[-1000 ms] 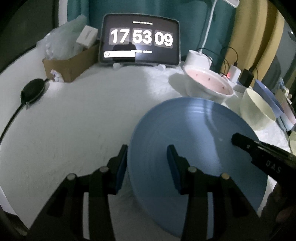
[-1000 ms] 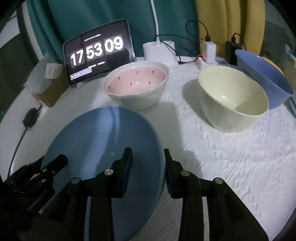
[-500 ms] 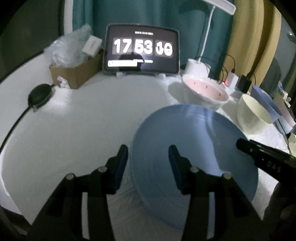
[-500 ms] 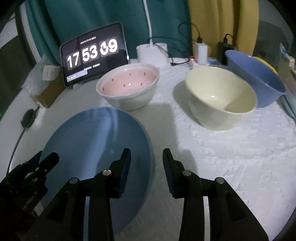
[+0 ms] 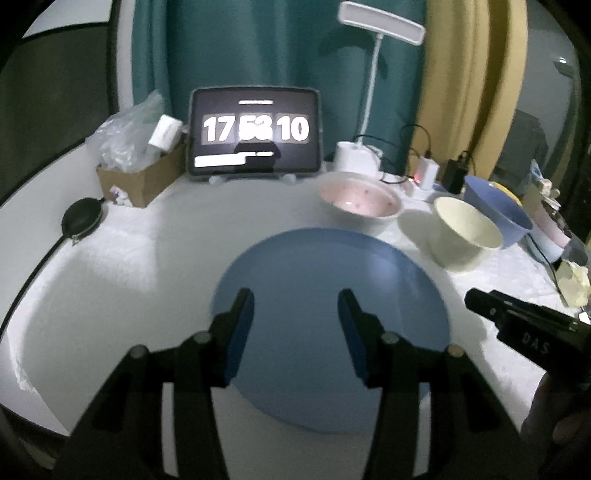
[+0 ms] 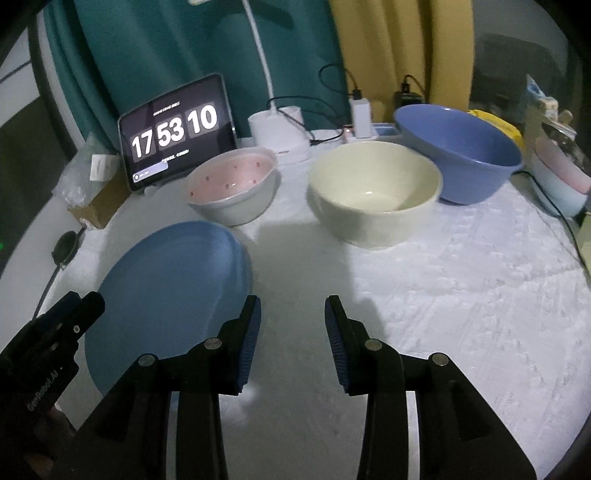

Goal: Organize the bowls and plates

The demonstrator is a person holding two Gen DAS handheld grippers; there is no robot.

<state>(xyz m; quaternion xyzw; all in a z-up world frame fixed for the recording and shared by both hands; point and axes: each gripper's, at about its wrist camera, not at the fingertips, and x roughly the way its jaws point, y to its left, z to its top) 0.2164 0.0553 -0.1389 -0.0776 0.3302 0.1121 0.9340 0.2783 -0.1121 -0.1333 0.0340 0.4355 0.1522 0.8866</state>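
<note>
Three bowls (image 6: pixel 375 194), one plate (image 6: pixel 166 291).

Seeing tablet clock (image 5: pixel 255 134) standing upright at back of white surface (image 6: pixel 461 295). Cardboard box (image 5: pixel 142 181) holding plastic wrap sitting left of it; lamp base (image 6: pixel 279 138) right; chargers (image 6: pixel 360 116) glowing behind; teal curtain (image 5: pixel 258 44) hanging beyond.

Left gripper (image 5: pixel 295 325) (jaws apart) hovers over the blue plate (image 5: pixel 332 291).

A home room is showing here: curtains (image 5: pixel 258 44) are hanging at twelve o'clock behind a cloth-covered worktop (image 6: pixel 461 295) that is carrying a desk lamp (image 5: pixel 380 22), chargers (image 6: pixel 361 110) and bowls (image 6: pixel 373 192).
</note>
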